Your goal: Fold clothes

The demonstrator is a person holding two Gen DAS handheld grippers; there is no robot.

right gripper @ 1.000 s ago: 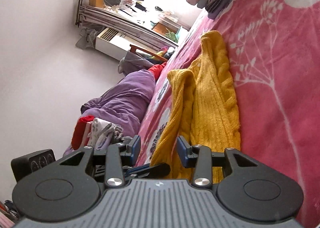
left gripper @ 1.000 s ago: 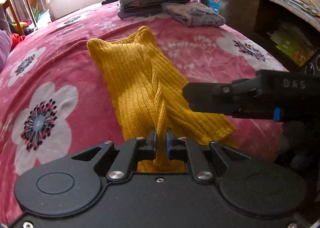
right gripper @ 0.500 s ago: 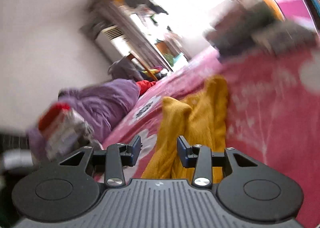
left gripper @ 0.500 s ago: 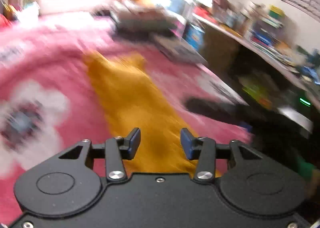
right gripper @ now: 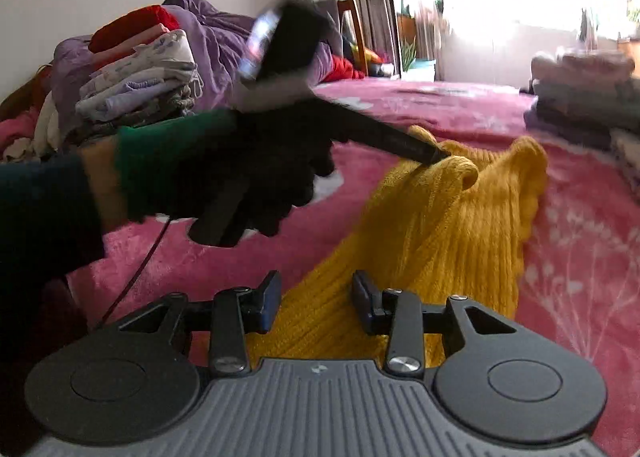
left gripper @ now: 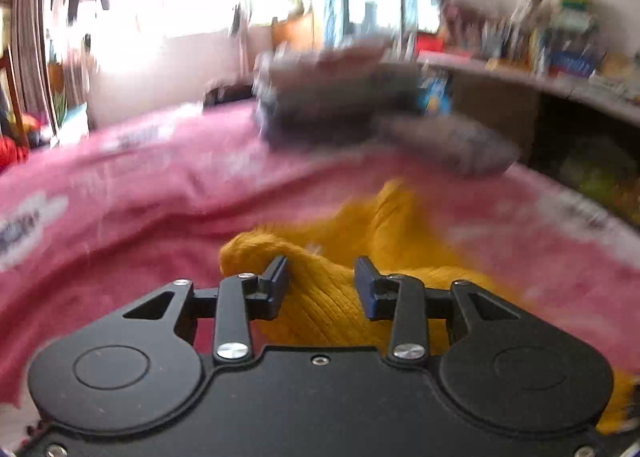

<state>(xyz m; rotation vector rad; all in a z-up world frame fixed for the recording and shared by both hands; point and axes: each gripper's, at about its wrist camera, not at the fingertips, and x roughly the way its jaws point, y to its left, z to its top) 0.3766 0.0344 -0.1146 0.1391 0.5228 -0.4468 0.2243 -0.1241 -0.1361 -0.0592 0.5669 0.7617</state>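
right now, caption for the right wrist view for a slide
Open right hand-held gripper over a yellow knit sweater on the pink floral blanket, left hand-held gripper touching its far fold.

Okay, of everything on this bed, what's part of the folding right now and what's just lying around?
In use: yellow knit sweater, left gripper, right gripper.

Lying about: folded stack, heap of clothes, purple quilt, shelf of books.
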